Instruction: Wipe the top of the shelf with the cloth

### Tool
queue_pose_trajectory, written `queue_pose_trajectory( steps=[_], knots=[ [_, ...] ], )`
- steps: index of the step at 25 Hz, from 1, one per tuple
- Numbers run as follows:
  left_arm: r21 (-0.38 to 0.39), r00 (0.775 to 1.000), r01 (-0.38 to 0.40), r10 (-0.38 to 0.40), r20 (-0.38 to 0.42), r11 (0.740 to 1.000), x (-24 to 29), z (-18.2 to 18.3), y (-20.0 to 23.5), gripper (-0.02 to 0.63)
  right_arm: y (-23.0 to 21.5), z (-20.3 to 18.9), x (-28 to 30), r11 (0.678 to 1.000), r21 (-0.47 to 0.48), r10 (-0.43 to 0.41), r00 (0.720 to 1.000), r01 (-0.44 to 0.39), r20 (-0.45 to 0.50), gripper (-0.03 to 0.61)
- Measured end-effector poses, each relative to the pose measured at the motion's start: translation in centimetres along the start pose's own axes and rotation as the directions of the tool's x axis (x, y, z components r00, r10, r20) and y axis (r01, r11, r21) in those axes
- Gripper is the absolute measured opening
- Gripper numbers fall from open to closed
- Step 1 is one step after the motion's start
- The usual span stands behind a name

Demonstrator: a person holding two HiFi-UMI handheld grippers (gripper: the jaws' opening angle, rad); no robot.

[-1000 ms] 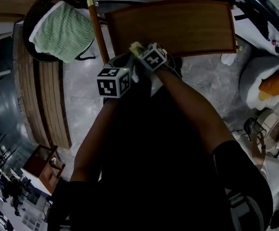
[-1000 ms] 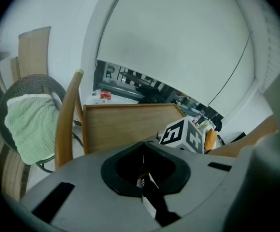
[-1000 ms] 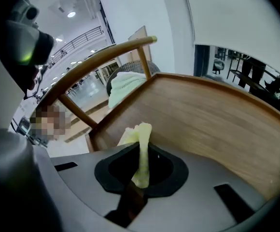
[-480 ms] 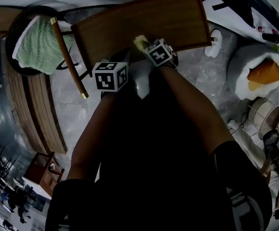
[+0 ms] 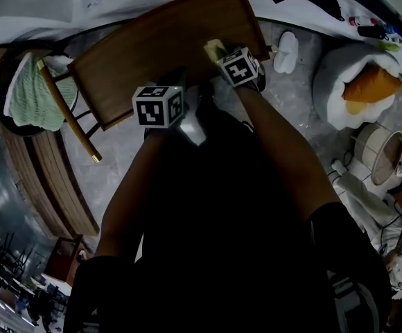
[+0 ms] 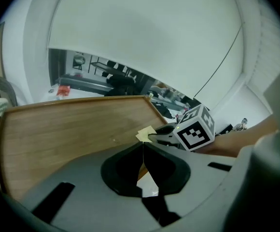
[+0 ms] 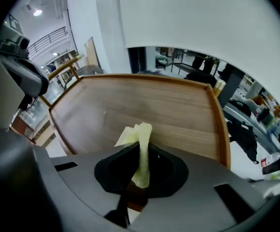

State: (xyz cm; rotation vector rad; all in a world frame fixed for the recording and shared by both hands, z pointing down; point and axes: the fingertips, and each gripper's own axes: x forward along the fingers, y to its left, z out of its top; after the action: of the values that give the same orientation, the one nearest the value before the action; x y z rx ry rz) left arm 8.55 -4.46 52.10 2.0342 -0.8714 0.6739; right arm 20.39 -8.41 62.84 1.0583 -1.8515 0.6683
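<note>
In the head view, the person's arms (image 5: 277, 158) and dark body cover the near edge of the shelf (image 5: 159, 47). The jaws are hidden under the marker cubes (image 5: 158, 105) there, and only a small yellow tip of the cloth (image 5: 213, 47) peeks out. In the right gripper view, the cloth's lower end sinks into the dark hollow of the right gripper (image 7: 141, 151). In the left gripper view, the body of the left gripper (image 6: 142, 149) covers the shelf's near edge.

The cloth (image 7: 141, 151) is pale yellow; the shelf (image 5: 159, 47) is brown with wood grain. The cubes (image 5: 158, 106) carry black-and-white squares.
</note>
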Motion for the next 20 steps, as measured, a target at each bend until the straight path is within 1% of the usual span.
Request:
queue_pose_trajectory(
  steps=[4, 9, 14, 19, 20],
  knots=[
    [0.014, 1.000, 0.017, -0.016, -0.011, 1.000, 1.4, 0.1, -1.8, 0.014, -3.9, -1.3, -1.2, 0.996, 0.052, -0.077, 0.997, 0.078, -0.007, 0.044],
    [0.014, 1.000, 0.012, -0.011, -0.009, 1.000, 1.4, 0.1, -2.1, 0.012, -7.0, -2.1, -2.2, 0.983, 0.090, -0.156, 0.988, 0.157, -0.019, 0.044],
    [0.011, 1.000, -0.004, 0.004, -0.003, 1.000, 0.5, -0.1, -1.0, 0.014, -8.8, -2.7, -2.9, 0.964, 0.130, -0.225, 0.973, 0.230, -0.050, 0.044],
    [-0.015, 1.000, -0.024, 0.025, 0.015, 1.000, -1.2, -0.5, 0.9, 0.014, -9.8, -2.9, -3.4, 0.945, 0.122, -0.297, 0.952, 0.304, -0.071, 0.044],
    [-0.019, 0.999, -0.027, 0.027, 0.022, 0.999, -1.7, -0.6, 1.2, 0.014, -10.0, -3.0, -3.5, 0.939, 0.136, -0.308, 0.949, 0.315, -0.072, 0.044]
  ],
)
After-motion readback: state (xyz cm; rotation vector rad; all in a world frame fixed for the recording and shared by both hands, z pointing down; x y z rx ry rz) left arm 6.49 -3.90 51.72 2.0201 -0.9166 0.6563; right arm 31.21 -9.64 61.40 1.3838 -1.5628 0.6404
